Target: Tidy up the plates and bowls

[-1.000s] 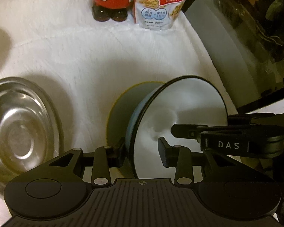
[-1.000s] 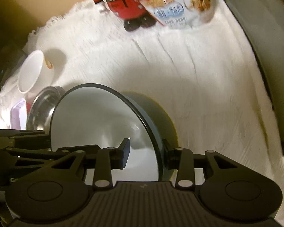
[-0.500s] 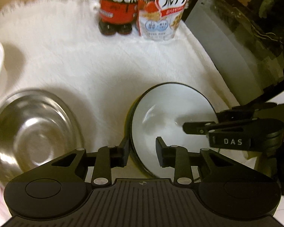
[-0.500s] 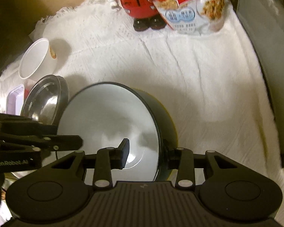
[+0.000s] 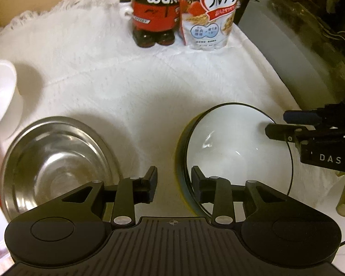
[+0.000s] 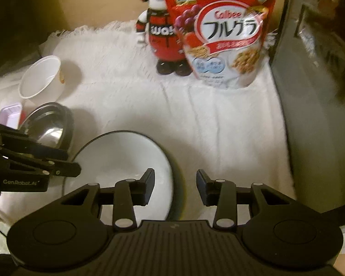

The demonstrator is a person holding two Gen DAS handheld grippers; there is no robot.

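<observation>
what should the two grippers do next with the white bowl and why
Probably lift both hand-held grippers clear. The white bowl already sits on the yellow plate, and the jaws of the left hand-held gripper and the right hand-held gripper are opening, their pads off the bowl's rim. After that the steel bowl beside it looks like the next piece to sort.

A fluffy white cloth (image 5: 117,73) covers my worktop. On it, near me, sit a shiny metal bowl (image 5: 57,161) on the left and a yellow plate (image 5: 180,151) on the right. Far back stand a red toy figure (image 5: 154,11) and a cereal bag (image 5: 209,16). A white cup (image 5: 1,96) sits far left.
</observation>
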